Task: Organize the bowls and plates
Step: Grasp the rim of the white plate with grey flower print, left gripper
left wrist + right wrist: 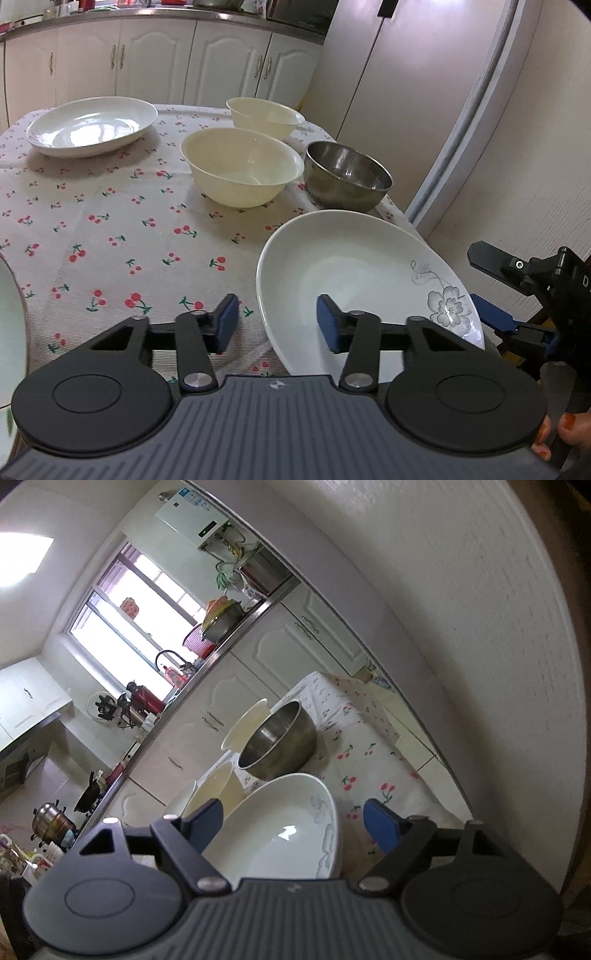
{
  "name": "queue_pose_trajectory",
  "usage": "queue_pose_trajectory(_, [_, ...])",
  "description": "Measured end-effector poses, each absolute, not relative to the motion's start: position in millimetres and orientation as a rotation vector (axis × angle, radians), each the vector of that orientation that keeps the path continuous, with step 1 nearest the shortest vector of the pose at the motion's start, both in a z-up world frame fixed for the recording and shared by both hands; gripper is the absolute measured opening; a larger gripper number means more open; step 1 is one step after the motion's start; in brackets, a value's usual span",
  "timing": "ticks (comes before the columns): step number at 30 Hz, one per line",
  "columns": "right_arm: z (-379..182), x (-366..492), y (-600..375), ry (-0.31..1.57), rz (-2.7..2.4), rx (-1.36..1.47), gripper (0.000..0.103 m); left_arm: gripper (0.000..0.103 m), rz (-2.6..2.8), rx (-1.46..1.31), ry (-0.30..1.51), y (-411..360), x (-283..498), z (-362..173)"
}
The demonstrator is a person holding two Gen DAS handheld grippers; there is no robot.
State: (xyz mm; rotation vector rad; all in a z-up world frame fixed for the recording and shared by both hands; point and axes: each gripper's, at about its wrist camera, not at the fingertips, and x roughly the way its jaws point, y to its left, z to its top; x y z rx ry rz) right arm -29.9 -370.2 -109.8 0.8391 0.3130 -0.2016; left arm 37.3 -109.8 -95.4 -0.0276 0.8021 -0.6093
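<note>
With both of my claws hovering at the near right edge of the cherry-print tablecloth [110, 229], the flowered plate [354, 280] sits in the lower right of the left wrist view, and it is the piece closest to hand. My left gripper [277, 323] is spread wide and holds nothing, one pad over the cloth and the other over the plate's near rim. My right gripper [293, 825] is spread too, tilted sharply, with the plate's rim lying between its fingers though not pinched. I judge this plate to be glazed ceramic: stiff, fairly heavy for its thinness, slick under rubber pads, and liable to chip if it slips. The rim is the only place to take it, biting deep enough that the pads sit on the sloped wall. Further back stand the steel bowl [347, 177], light and hard to damage, two cream bowls [240, 170] [264, 116] that look like plastic, and a plain white plate [92, 125] at upper left.
</note>
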Motion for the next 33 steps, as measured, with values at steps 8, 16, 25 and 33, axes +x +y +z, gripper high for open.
queue_pose_trajectory(8, [-110.1,-26.1,-366.2,0.323,-0.152,0.843,0.084,0.032,-0.616,-0.013,0.793,-116.8,42.5,-103.7])
queue_pose_trajectory(16, [-103.9,-24.7,-358.2,0.346,-0.169,0.806,0.087,0.025,-0.610,-0.028,0.801,-111.3,42.9,-100.2])
queue_pose_trajectory(25, [-96.9,-20.4,-343.2,0.371,-0.171,0.756,0.088,0.022,-0.585,-0.054,0.792,-95.4,43.1,-93.6])
queue_pose_trajectory(33, [-87.1,-11.5,-324.8,0.378,-0.156,0.719,0.088,0.021,-0.568,-0.092,0.768,-69.0,43.0,-83.6])
